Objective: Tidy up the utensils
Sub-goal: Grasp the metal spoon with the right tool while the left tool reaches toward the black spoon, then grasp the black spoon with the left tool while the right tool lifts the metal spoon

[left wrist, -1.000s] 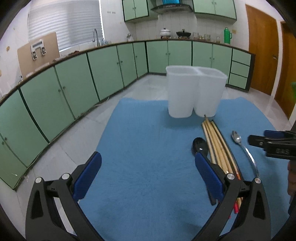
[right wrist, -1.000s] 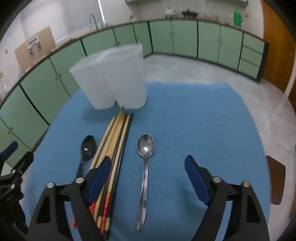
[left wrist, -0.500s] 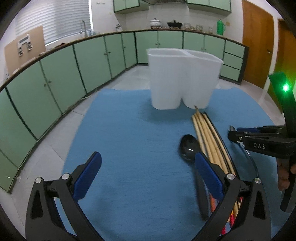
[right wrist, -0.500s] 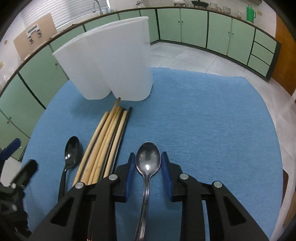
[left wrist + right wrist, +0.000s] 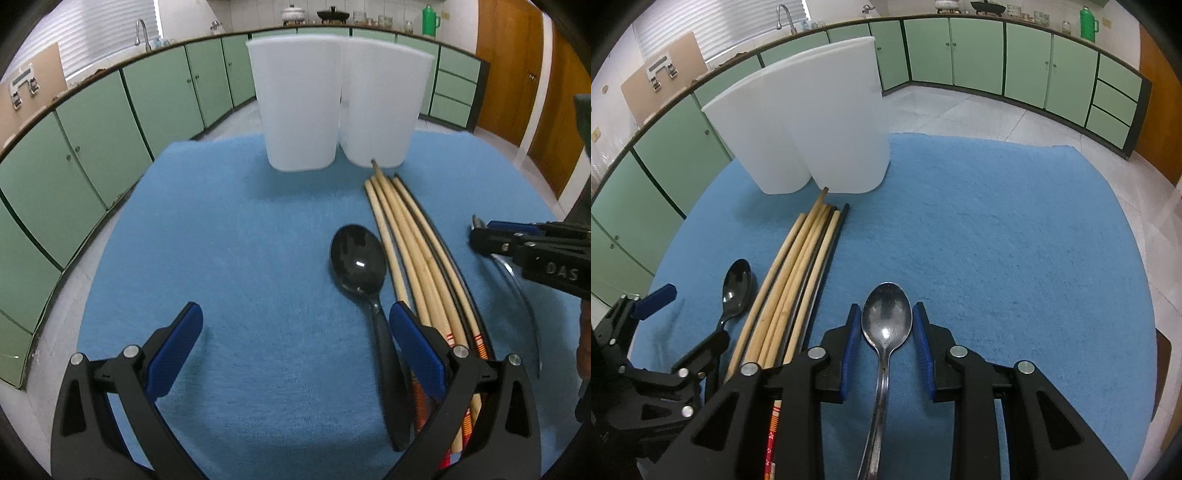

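Your right gripper [image 5: 886, 347] brackets the polished steel spoon [image 5: 886, 325] lying on the nubby blue cloth [image 5: 997, 240] over the worktop; its blue-padded fingers [image 5: 847, 354] sit narrowed beside the oval bowl, contact unclear. Leftward lie round bamboo chopsticks [image 5: 798, 273], a glossy black plastic spoon [image 5: 357, 260] and the translucent white twin-compartment holder [image 5: 332, 99]. Your left gripper [image 5: 295, 347] hovers wide open, holding nothing.

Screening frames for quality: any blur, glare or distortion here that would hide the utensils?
Left wrist view: strong fisheye bending of the cabinets; a small glare spot on the black spoon; the metal spoon is smeared and mostly hidden behind the right gripper. Right wrist view: sharp, with the metal spoon showing soft reflections; chopsticks are clear.
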Available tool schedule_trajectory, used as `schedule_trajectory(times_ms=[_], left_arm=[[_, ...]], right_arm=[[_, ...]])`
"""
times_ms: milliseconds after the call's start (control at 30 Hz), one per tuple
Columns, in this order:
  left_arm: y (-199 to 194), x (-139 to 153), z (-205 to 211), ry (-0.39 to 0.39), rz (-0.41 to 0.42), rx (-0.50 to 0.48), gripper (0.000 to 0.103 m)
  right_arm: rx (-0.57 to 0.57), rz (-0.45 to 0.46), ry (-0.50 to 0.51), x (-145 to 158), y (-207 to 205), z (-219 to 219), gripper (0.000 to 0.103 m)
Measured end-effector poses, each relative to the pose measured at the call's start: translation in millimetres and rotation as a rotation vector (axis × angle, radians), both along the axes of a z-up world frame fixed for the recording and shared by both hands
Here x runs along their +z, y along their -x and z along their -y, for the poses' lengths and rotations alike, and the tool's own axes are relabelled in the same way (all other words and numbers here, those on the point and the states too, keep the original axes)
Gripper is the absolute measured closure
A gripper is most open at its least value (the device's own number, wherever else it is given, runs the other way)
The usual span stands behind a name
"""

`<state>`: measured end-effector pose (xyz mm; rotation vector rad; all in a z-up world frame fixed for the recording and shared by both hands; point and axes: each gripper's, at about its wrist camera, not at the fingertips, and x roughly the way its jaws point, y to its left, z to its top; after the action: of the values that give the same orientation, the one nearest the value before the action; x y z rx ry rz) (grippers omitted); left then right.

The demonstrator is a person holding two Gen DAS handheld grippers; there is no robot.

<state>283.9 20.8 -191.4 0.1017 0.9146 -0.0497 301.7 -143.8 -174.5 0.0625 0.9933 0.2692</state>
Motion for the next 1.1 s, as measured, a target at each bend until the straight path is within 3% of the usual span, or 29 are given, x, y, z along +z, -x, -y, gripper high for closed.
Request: schedule_trajectory(times_ms=[433,533,733,967,1100], left_arm=[[-5.6,1.3,-15.8,-0.014,-0.047,0.025,0.005],[-9.6,6.6,-9.6,0.001,-0.042,0.003,0.005],[-33.5,5.3,11.3,-0.057,-0.048,-0.007,0.005],[-52.1,5.3,13.9,-0.036,-0.07,-0.013,0.006],[-48.3,9.7,11.4,0.067,-0.098,-0.044,0.033]], right_arm=[[0.005,0.01,0.018,-2.1,0.2,-4.1,0.074],[0.011,0.008,0.021,-2.8,-2.7,-5.9,0.074],[0.022,0.002,0.013,-4.4,-7.3,-3.9,0.074],[0.041,-0.002,0.018,-6.1,-10.0,-2.9,0.074],[0.041,-0.022,0.003,-6.0,-14.9,-1.2,0.074]])
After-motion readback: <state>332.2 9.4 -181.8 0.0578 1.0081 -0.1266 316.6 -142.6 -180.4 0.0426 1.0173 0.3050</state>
